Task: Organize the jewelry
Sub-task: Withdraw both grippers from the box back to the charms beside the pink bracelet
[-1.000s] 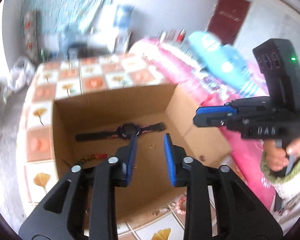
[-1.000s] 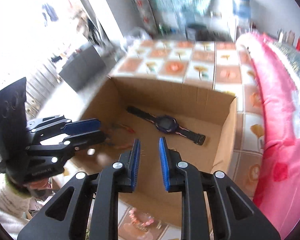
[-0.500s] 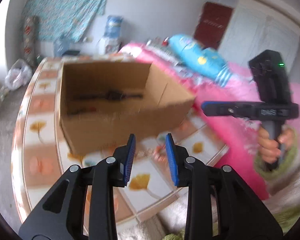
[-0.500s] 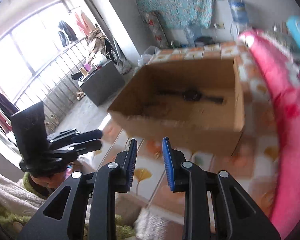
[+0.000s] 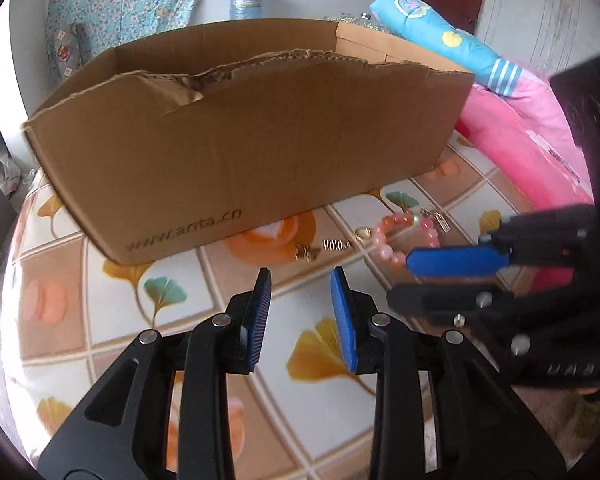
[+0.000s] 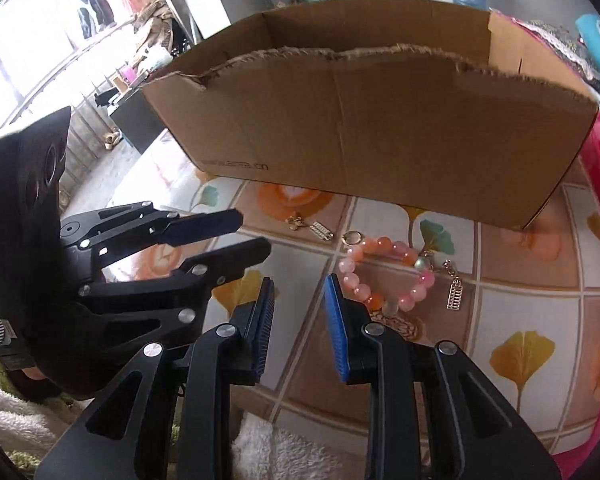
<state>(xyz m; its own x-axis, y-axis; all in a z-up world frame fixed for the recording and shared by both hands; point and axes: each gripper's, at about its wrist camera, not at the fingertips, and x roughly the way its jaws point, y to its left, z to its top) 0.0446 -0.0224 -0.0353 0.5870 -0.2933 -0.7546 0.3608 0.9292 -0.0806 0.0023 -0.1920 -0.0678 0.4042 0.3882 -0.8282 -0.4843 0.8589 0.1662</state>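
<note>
Cardboard box (image 6: 380, 120) far on patterned blanket (image 6: 532, 300), left gripper (image 5: 300, 280) and right gripper (image 6: 299, 280) both jaws parted, holding nothing, pink bead bracelet (image 6: 380, 276) lying near box, just right of right gripper, small gold charms (image 6: 320, 230) beside it

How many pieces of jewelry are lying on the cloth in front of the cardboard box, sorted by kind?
Beaded bracelet: 1, with a gold pendant that seems chained to it
Gold ring: 1
Small loose gold charms: 2
Total: 4
</note>
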